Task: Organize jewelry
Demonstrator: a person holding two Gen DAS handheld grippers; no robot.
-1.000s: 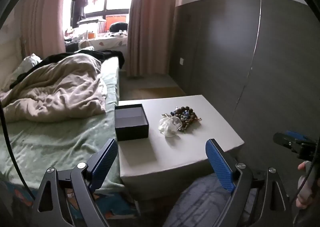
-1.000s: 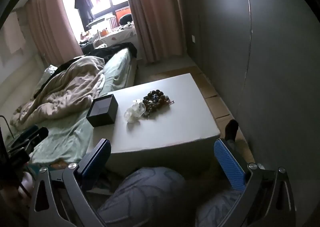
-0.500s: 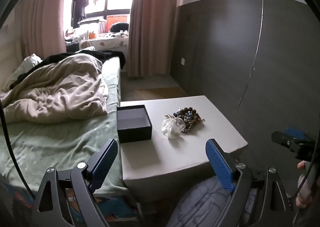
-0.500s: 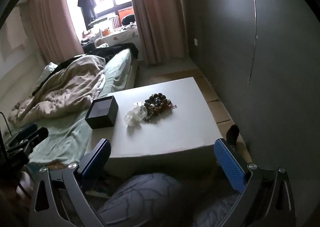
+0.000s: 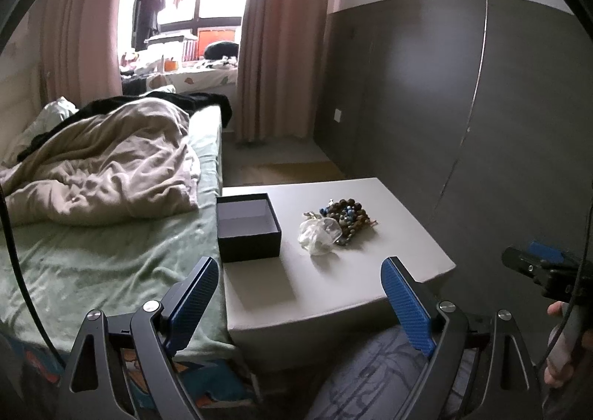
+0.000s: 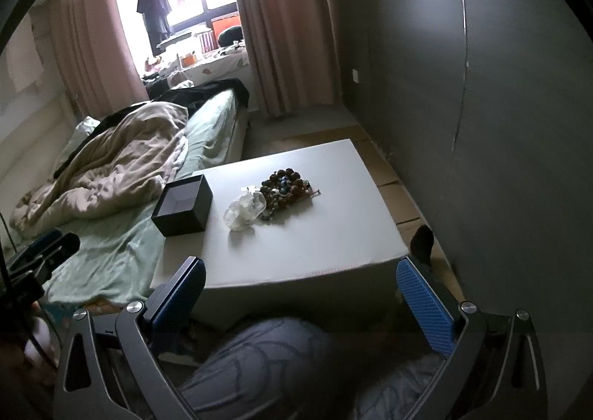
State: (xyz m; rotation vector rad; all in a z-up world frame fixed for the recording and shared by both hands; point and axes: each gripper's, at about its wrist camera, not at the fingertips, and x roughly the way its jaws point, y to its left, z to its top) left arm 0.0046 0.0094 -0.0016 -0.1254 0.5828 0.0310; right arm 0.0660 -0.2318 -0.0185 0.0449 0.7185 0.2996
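On the pale desk (image 5: pixel 326 294) beside the bed (image 5: pixel 92 272), a dark open box (image 5: pixel 247 231) is sitting near the left edge, its lid off and its grey inside showing with nothing visible in it. To its right, apart from it, a clear crumpled pouch (image 5: pixel 319 237) is lying, and a heap of brown and blue beaded jewelry (image 5: pixel 347 215) is resting against the pouch's far right side; in the right wrist view the same box (image 6: pixel 182 206), pouch (image 6: pixel 244 212) and beads (image 6: pixel 287 187) are lining up across the desk (image 6: pixel 315 249) in that order. The left gripper (image 5: pixel 299 303) is hovering short of the desk's near edge with its jaws spread wide and nothing between them, its blue fingertips (image 5: pixel 192 303) framing the desk front. The right gripper (image 6: pixel 301 303) is likewise hanging back over the person's patterned lap, jaws spread wide and gripping nothing. Each gripper is also appearing at the edge of the other's view: the right one (image 5: pixel 537 264) at far right, the left one (image 6: pixel 44 253) at far left over the green sheet. A rumpled beige blanket (image 5: pixel 107 168) is lying on the bed, and pink curtains (image 5: pixel 281 42) are hanging by the bright window.
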